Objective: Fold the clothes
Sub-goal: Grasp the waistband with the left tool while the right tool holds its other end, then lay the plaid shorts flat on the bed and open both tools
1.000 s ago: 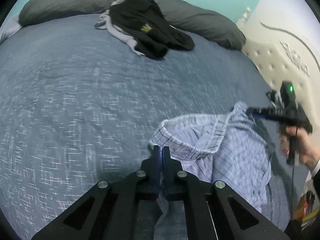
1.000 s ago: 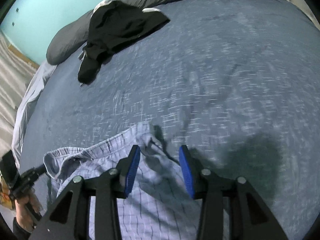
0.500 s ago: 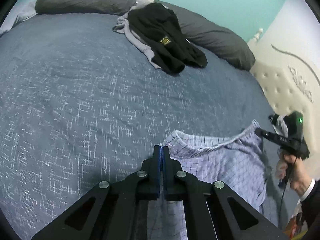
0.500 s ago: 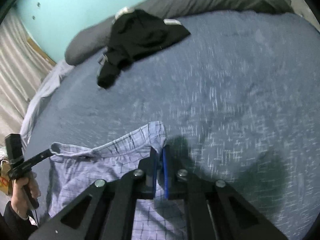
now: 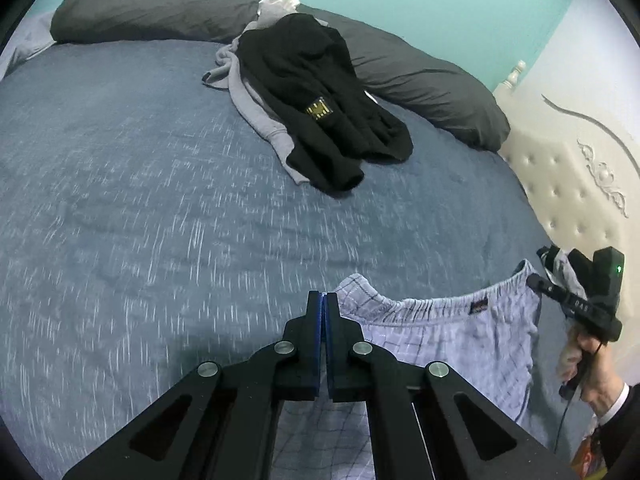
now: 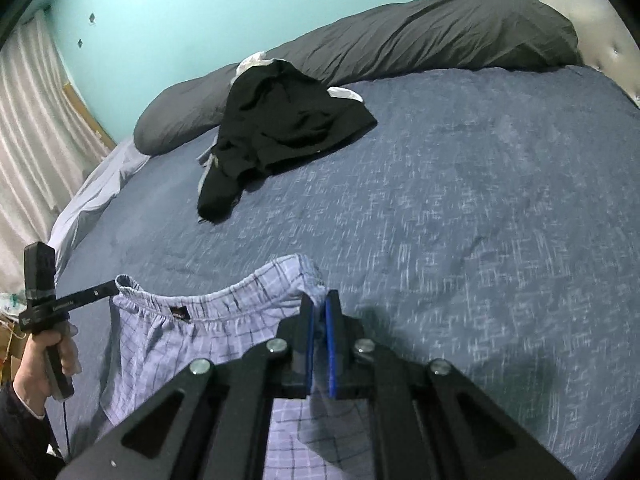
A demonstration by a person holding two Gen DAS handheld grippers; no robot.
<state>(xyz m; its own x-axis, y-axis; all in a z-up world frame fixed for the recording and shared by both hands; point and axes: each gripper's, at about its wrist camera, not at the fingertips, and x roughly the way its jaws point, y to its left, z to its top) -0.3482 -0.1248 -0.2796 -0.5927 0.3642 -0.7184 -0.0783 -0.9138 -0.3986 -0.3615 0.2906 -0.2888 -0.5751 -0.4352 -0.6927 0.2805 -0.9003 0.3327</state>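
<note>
You have the plaid shorts [image 5: 460, 340] pinched by the waistband, left tongs [image 5: 323, 300] and right tongs [image 6: 319, 304] both clamped shut on opposite ends, stretched across the lower frame above the bed [image 5: 140, 200]. This looks like the spread-out step; next, lay them flat without slackening either grip.

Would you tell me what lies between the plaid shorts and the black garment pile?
Only bare blue bedspread separates the light-blue plaid shorts from the black garment pile, in both wrist views.
</note>
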